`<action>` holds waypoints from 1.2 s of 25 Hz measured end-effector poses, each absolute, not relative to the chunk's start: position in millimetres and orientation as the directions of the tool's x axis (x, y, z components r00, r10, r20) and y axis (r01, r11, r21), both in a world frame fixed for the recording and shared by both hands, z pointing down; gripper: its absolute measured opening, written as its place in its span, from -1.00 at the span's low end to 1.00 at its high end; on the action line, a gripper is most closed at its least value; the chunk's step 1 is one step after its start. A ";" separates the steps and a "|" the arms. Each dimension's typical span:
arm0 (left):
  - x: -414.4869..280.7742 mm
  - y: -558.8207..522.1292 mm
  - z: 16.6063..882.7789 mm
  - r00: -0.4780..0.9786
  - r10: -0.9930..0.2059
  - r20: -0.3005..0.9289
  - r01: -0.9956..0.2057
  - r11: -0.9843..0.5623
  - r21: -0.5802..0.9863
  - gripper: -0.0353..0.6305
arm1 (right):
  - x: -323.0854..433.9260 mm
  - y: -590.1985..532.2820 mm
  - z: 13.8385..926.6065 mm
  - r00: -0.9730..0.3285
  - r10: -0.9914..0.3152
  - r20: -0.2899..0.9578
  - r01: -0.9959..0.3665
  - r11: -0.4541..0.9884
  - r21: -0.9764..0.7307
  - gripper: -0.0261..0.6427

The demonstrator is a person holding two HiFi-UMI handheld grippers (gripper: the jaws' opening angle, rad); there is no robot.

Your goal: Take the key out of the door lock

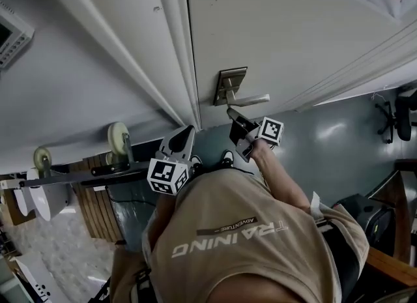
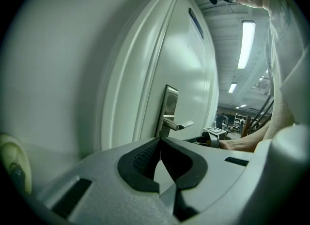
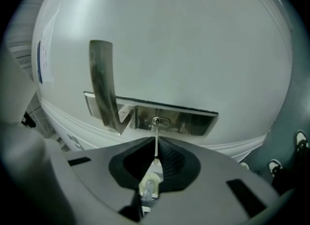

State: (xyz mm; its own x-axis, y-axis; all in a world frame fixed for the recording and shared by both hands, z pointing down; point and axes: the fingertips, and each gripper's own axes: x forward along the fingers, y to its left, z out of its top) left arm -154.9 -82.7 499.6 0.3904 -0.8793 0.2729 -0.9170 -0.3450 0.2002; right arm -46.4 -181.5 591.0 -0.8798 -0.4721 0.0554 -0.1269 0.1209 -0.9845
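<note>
At a white door (image 1: 293, 34), the right gripper (image 3: 156, 142) is pinched narrow on the key (image 3: 156, 131), whose blade runs straight ahead of the jaws into the lock plate (image 3: 191, 121), so the key is not yet out. A clean removal likely means drawing straight back along the blade without twisting, since the handle (image 3: 102, 83) juts up and to the left of the jaws and could snag them. The left gripper (image 2: 160, 144) hangs aside, jaws together on nothing.

Dim, greenish; ceiling strip light (image 2: 247, 42) glares; fisheye edges black, warped
</note>
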 end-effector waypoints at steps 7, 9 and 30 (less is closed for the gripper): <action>-147.4 -86.1 504.5 0.423 -0.864 0.271 -0.902 -0.375 0.213 -0.87 | -41.3 -159.6 585.4 -0.890 -0.453 0.046 -0.133 0.163 -0.978 -0.84; -140.8 -86.0 504.8 0.440 -0.856 0.271 -0.895 -0.392 0.214 -0.87 | -35.8 -156.9 579.1 -0.894 -0.446 0.043 -0.144 0.194 -0.970 -0.84; -76.8 -99.2 515.3 0.402 -0.856 0.326 -0.915 -0.356 0.192 -0.87 | 11.0 -134.0 577.8 -0.907 -0.274 0.319 -0.418 0.660 -0.624 -0.84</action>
